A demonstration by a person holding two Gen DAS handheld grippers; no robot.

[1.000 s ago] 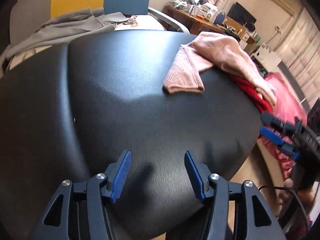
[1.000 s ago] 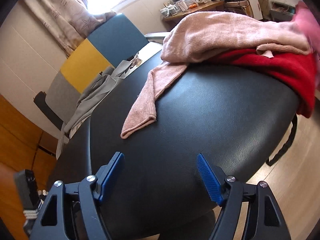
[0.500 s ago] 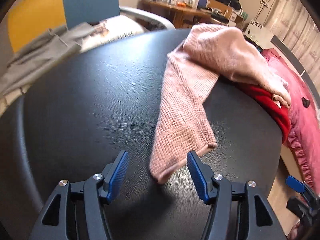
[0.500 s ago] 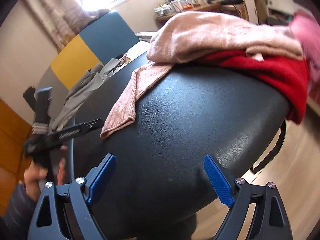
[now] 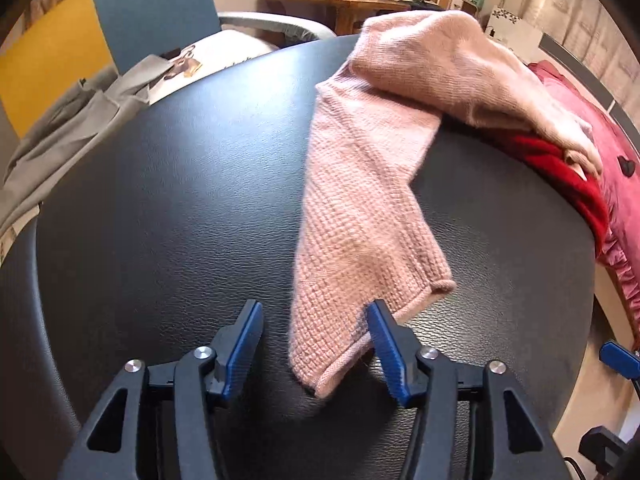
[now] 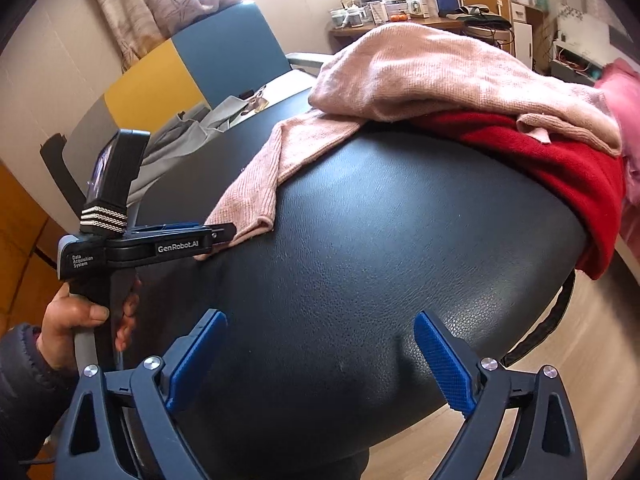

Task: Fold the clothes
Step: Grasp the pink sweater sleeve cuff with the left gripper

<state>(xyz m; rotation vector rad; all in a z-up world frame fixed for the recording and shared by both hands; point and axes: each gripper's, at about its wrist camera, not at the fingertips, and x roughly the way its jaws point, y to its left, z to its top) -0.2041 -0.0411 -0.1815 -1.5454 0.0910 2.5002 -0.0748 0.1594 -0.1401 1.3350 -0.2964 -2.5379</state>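
Because the pink knitted sweater [image 5: 424, 92] lies heaped on a red garment [image 6: 560, 168] at the black table's [image 5: 160, 200] far edge, only its sleeve cuff [image 5: 352, 320] trails forward; the left gripper [image 5: 316, 344] is closing around it, not yet clamped. The right gripper [image 6: 320, 356] hangs unclenched, opening over bare tabletop.

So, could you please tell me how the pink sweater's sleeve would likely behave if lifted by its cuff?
The pink sweater looks soft-knit, so its sleeve would likely hang limp. Its body overlaps the red garment and may drag it.

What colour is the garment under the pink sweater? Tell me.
Red garment, clearest in the right wrist view.
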